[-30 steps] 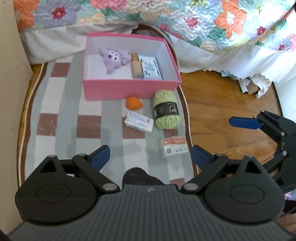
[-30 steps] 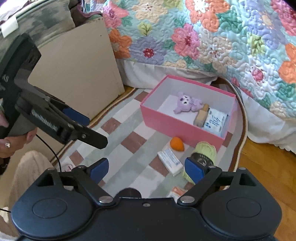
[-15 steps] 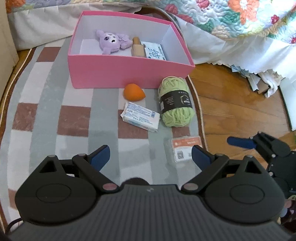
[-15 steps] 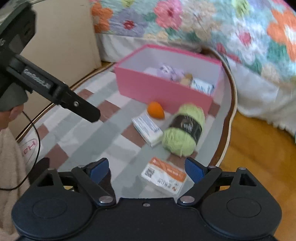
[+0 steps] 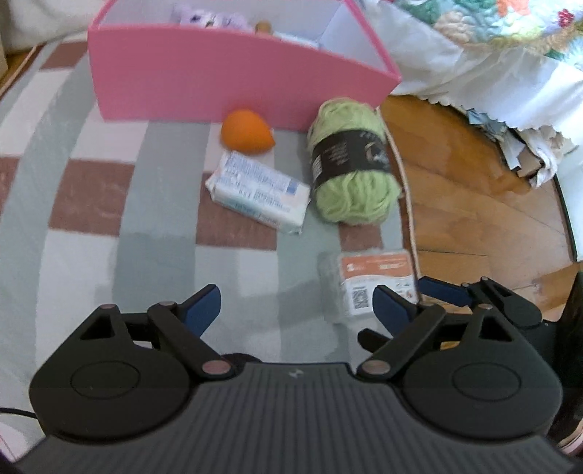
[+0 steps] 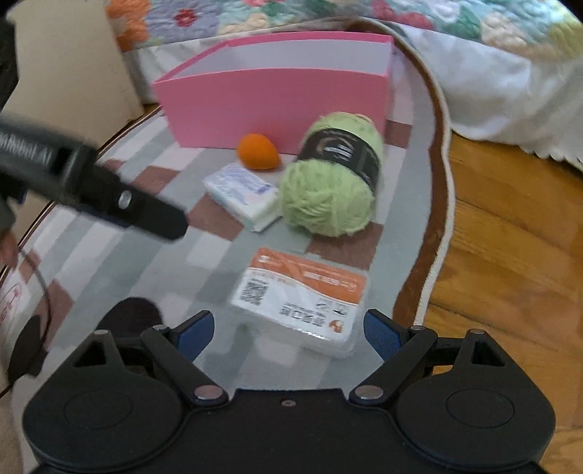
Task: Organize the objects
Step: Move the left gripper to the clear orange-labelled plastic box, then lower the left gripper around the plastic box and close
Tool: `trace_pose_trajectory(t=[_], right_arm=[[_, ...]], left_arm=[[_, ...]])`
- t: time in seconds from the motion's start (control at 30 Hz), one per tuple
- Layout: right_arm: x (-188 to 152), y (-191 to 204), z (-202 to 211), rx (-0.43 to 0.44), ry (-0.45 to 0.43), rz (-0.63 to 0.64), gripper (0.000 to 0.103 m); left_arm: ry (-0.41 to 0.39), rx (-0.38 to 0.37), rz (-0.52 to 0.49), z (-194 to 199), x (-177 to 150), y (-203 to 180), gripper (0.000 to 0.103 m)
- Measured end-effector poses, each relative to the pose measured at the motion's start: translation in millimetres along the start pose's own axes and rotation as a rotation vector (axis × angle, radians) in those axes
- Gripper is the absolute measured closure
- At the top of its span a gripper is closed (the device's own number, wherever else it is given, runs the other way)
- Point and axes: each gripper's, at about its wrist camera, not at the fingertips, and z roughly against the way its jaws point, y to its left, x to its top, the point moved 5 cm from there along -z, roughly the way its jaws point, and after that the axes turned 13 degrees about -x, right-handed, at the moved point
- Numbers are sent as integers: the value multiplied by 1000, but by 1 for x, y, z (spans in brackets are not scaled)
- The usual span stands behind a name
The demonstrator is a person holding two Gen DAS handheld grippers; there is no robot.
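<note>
Right wrist view, right hand-held gripper (image 6: 288, 333) spread wide, orange-labelled packet (image 6: 300, 297) lying between its fingertips

**A bedroom floor at home**

This is a bedroom in a home. A quilted bedspread with large stitched flowers (image 6: 255, 14) hangs over the far edge, above a white scalloped bed skirt (image 5: 484, 84). Below it lies a woven rug of grey, white and brown checks with a pale corded border (image 5: 73, 226), spread on honey-coloured wooden floorboards (image 6: 510, 255). On the rug sit household odds: a pink cardboard box (image 6: 277, 105), a ball of light green yarn with a black paper band (image 5: 349, 164), and a purple plush toy (image 5: 207, 18) inside the box.
</note>
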Motion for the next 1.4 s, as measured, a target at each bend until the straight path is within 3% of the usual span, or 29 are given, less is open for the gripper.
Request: trace_pose_trajectory(t=[0.2, 0.3, 0.37, 0.4, 0.47, 0.63, 0.83, 1.0, 1.17, 1.3, 1.4], right_arm=[[-13, 0, -14, -9, 4, -12, 11], [-15, 5, -14, -11, -21, 12, 11], [-16, 9, -15, -26, -38, 43, 11], [-16, 11, -16, -36, -43, 57, 11], [-18, 15, -17, -50, -58, 87, 10], [-20, 21, -16, -65, -76, 110, 10], [-10, 33, -18, -51, -65, 100, 9], [-3, 54, -17, 23, -38, 111, 9], [-3, 67, -23, 40, -25, 97, 5], [-7, 72, -21, 28, -51, 141, 5], [-9, 71, -20, 22, -51, 151, 5]], left_arm=[[-16, -12, -13, -24, -10, 1, 23], [-28, -4, -46, -34, -11, -2, 35], [-51, -44, -28, -37, -14, -3, 56], [-46, -83, -3, -39, -16, -2, 58], [-45, -166, 52, -41, -19, 1, 72], [-70, -191, 55, -39, -17, 5, 80], [-36, -159, 70, -29, -20, 10, 80], [-33, -89, 109, -10, -27, 26, 78], [-4, -102, 179, -12, -28, 45, 54], [-31, -146, 205, -19, -27, 49, 53], [-42, -147, 164, -20, -25, 42, 59]])
